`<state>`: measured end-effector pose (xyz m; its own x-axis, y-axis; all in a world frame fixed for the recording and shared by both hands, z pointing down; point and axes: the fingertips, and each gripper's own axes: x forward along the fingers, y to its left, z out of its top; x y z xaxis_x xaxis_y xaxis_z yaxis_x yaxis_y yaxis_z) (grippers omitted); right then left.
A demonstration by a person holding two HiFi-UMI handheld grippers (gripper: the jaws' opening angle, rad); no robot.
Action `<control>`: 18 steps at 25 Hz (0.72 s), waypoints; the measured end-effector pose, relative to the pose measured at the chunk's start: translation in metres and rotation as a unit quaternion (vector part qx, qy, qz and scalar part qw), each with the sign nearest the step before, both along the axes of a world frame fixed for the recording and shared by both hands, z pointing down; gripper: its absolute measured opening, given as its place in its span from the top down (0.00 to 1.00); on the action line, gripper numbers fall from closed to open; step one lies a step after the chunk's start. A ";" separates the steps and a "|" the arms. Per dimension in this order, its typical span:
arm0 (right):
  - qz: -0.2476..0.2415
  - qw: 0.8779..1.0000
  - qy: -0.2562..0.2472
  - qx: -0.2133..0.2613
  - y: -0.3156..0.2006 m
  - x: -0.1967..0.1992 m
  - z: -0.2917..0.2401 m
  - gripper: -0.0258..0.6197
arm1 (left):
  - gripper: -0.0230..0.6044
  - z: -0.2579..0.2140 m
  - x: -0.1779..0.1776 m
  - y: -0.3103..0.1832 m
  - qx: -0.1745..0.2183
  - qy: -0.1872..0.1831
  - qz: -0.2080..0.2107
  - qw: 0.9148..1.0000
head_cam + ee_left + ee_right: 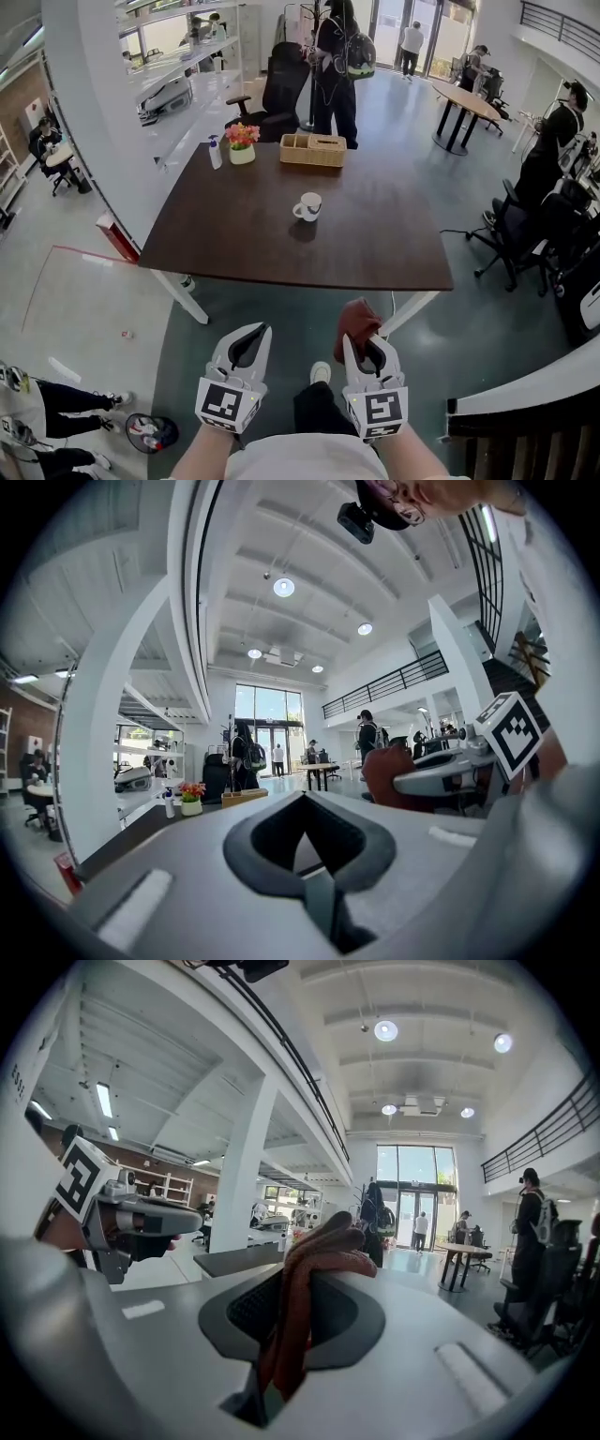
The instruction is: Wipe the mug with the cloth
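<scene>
A white mug (pixel 307 207) stands near the middle of the dark brown table (pixel 234 234). Both grippers hang close to the person's body, short of the table's near edge and well away from the mug. My right gripper (pixel 367 349) is shut on a red-brown cloth (pixel 357 319), which bunches up past the jaw tips. In the right gripper view the cloth (pixel 314 1260) is pinched between the jaws of the right gripper (pixel 298 1330). My left gripper (pixel 247 349) is shut with nothing in it, and the left gripper (pixel 305 808) shows its jaws empty in its own view. The mug does not show in either gripper view.
A flower pot (pixel 242 142), a pump bottle (pixel 215 153) and a wooden box (pixel 313 150) stand along the table's far edge. A black office chair (pixel 281 89) and a standing person (pixel 336 66) are behind it. More chairs (pixel 525 234) crowd the right side.
</scene>
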<state>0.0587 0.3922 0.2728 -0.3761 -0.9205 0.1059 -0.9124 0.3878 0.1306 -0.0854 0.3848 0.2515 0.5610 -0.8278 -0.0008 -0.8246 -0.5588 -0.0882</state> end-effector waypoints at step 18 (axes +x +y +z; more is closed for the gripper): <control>-0.062 0.996 0.011 -0.060 -0.306 0.046 0.053 0.83 | 0.96 0.036 0.042 -0.287 -0.023 0.014 -0.028 0.999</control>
